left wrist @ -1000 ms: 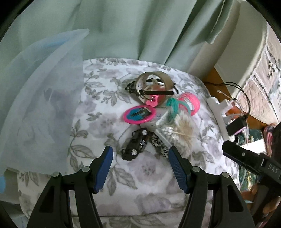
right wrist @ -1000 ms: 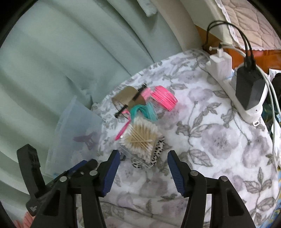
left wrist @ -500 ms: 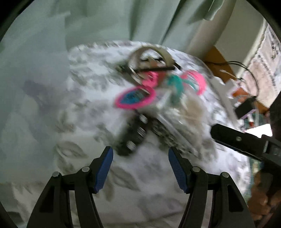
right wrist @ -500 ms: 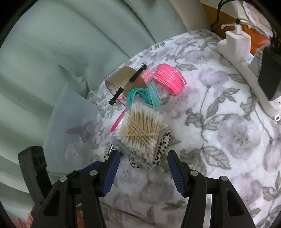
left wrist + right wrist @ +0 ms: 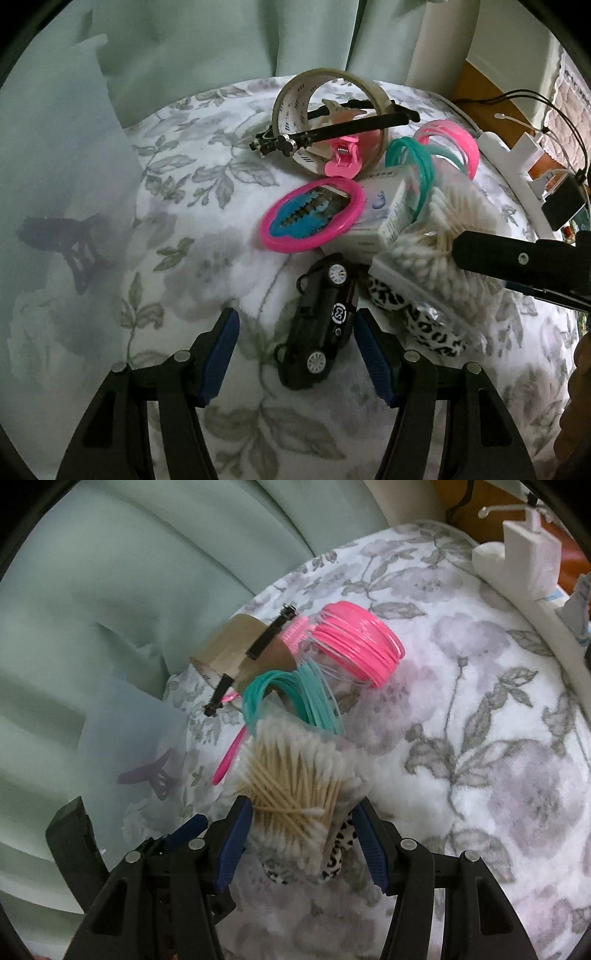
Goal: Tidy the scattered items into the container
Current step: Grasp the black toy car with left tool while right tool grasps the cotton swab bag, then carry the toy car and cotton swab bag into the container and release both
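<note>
A pile of small items lies on a floral blanket (image 5: 177, 236). My left gripper (image 5: 295, 341) is open, its fingers on either side of a black toy car (image 5: 321, 328). Behind the car are a pink-rimmed mirror (image 5: 310, 218), a white box (image 5: 380, 210), a tape roll (image 5: 328, 114), a pink claw clip (image 5: 341, 158) and teal and pink bangles (image 5: 447, 144). My right gripper (image 5: 301, 836) is open around a clear bag of cotton swabs (image 5: 295, 775), which rests on a leopard-print item (image 5: 334, 853). A translucent container (image 5: 55, 184) at the left holds a dark claw clip (image 5: 70, 243).
Pale green curtains (image 5: 207, 40) hang behind the blanket. A white power strip (image 5: 524, 565) with chargers and cables lies along the right edge of the blanket. Part of a hand (image 5: 576, 417) shows at the lower right of the left wrist view.
Both grippers have moved forward and down toward the pile. The left one now straddles the toy car and the right one straddles the cotton swab bag. Both stayed open.
</note>
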A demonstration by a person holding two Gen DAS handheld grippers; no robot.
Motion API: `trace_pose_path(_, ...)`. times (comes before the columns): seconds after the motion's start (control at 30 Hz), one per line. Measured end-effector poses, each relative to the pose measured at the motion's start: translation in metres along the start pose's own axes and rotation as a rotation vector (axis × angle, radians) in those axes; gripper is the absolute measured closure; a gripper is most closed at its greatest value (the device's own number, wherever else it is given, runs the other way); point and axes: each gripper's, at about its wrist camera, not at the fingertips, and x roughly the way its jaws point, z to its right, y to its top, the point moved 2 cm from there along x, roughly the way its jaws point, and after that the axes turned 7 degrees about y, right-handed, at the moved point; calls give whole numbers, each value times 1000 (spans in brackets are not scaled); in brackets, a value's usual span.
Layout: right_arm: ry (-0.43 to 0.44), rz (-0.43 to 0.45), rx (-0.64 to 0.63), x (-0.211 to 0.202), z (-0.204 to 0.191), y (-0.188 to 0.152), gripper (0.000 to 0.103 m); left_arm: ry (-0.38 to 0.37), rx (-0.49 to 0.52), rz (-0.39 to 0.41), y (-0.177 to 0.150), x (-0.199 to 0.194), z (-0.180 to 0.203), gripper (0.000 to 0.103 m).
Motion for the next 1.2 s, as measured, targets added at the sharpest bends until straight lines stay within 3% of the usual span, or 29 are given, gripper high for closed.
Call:
trace_pose_path(0.33, -4, 10, 32, 6, 0, 7, 45, -12, -12, 0, 9, 14, -1, 57)
trace_pose_path(0.47, -6, 15, 43, 8, 0, 9, 52, -8, -24, -2, 9, 12, -2, 75)
trace_pose_path(0.83, -6, 49, 43, -19, -9, 0, 61, -7, -61, 8, 0, -12, -8, 75)
trace_pose_path(1.2, 17, 119, 15, -65, -32, -11, 62, -29, -78, 111, -1, -60, -15, 75)
